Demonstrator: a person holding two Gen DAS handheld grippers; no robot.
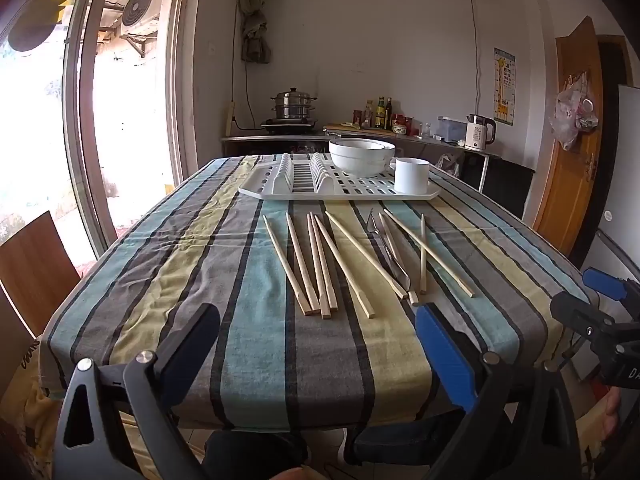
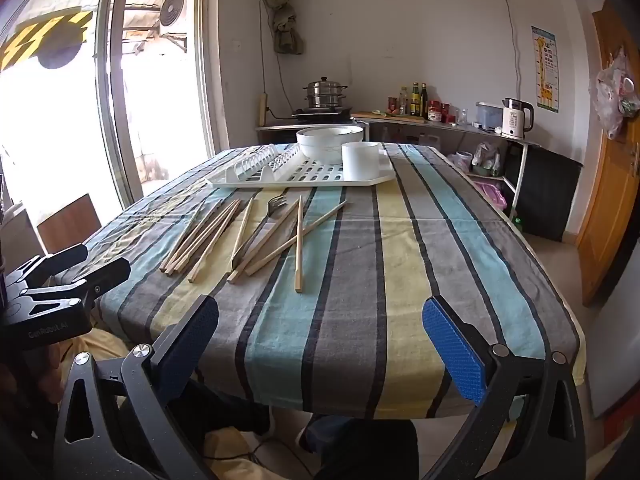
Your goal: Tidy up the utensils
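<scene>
Both grippers, left gripper (image 1: 318, 328) and right gripper (image 2: 320, 324), hovering spread, empty; chopsticks (image 1: 320, 264) at 12 o'clock lying light, stiff, rolling easily, pinching mid-shaft looking best; fork (image 1: 390, 252) looking slippery

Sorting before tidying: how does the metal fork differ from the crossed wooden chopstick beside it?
The silver metal fork is shiny with tines; the pale wooden chopstick is matte and plain. The fork lies partly under other sticks; the chopstick lies on top, crossing one. Both rest on the striped tablecloth.
</scene>
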